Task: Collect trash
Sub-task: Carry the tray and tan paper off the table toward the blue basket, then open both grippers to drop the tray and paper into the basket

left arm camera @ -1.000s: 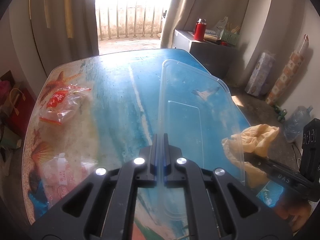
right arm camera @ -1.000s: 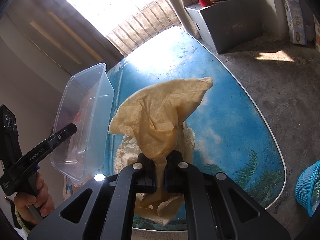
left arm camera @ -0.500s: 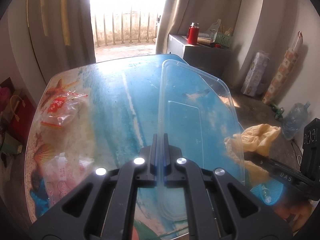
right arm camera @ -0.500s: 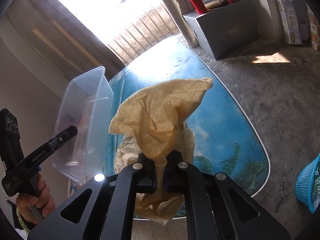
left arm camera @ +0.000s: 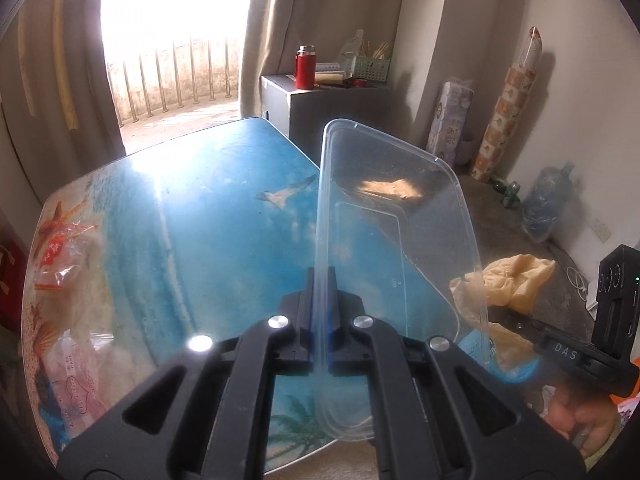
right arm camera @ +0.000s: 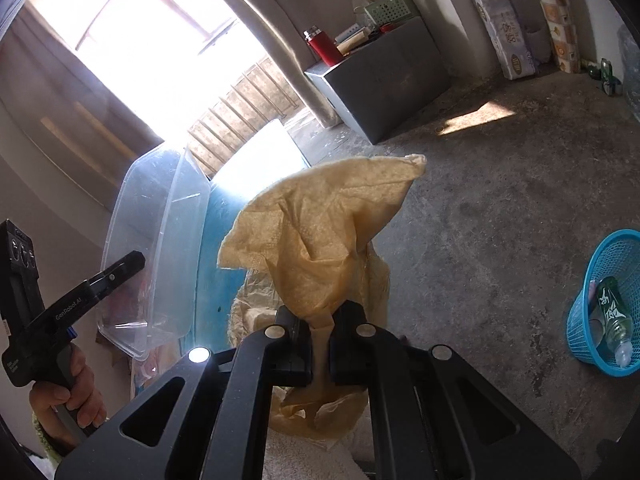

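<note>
My left gripper (left arm camera: 320, 280) is shut on the rim of a clear plastic tub (left arm camera: 392, 216), held tilted over the right edge of the blue sea-print table (left arm camera: 208, 216). My right gripper (right arm camera: 320, 316) is shut on a crumpled tan paper napkin (right arm camera: 320, 232), lifted past the table's edge over the floor. In the right wrist view the tub (right arm camera: 156, 240) and the left gripper's fingers (right arm camera: 120, 268) show at the left. The napkin (left arm camera: 516, 276) also shows at the right of the left wrist view. A red-printed wrapper (left arm camera: 60, 256) and a pink-printed clear bag (left arm camera: 76, 376) lie on the table's left side.
A blue mesh basket (right arm camera: 608, 304) with a green bottle inside stands on the concrete floor at the right. A grey cabinet (right arm camera: 380, 80) with a red flask is by the far wall. Paper roll packs and a water jug (left arm camera: 548, 204) line the right wall.
Both grippers have swung to the right with their loads. The tub and the napkin now hang beyond the table's right edge, and the blue basket has come further into the right wrist view.
</note>
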`<state>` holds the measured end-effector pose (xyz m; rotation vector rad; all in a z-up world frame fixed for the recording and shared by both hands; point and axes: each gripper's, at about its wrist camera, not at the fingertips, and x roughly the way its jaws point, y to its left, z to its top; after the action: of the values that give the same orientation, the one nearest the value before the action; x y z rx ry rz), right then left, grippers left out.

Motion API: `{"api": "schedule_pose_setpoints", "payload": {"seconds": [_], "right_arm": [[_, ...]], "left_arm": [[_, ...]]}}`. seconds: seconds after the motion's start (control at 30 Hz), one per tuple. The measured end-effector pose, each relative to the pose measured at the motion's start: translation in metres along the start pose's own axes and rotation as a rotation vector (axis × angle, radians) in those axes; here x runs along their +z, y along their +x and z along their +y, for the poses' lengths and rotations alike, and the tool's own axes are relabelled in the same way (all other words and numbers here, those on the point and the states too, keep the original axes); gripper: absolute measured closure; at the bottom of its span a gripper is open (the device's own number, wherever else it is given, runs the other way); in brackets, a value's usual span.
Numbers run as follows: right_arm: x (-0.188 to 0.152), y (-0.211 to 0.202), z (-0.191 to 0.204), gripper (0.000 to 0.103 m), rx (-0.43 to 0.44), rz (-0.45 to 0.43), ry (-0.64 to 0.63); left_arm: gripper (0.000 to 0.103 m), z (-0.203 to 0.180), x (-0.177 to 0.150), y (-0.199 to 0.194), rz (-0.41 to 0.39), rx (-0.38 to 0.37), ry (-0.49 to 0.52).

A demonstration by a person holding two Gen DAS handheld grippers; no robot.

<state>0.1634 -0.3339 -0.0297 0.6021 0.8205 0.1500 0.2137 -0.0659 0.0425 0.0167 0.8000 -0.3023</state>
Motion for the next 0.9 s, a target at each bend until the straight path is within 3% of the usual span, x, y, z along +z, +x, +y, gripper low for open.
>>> {"api": "schedule_pose_setpoints", "payload": {"seconds": [0.37,0.63,0.9], "right_arm": [[-0.029,-0.107,-0.138,0.097,-0.213,-0.138,0.234],[-0.05,-0.157,-0.219,0.097,-0.348,-0.185,0.354],[-0.056,-0.151,-0.282,0.097,-0.398,-0.129,0.42]], "left_arm": [[0.101,-0.117,-0.017,0.031,0.074,-0.181,0.148],[0.101,-0.215,-0.052,0.098,0.286,-0.319,0.219],[0.101,-0.303,-0.098,0.165,0.497,-0.358,0.29]]}}
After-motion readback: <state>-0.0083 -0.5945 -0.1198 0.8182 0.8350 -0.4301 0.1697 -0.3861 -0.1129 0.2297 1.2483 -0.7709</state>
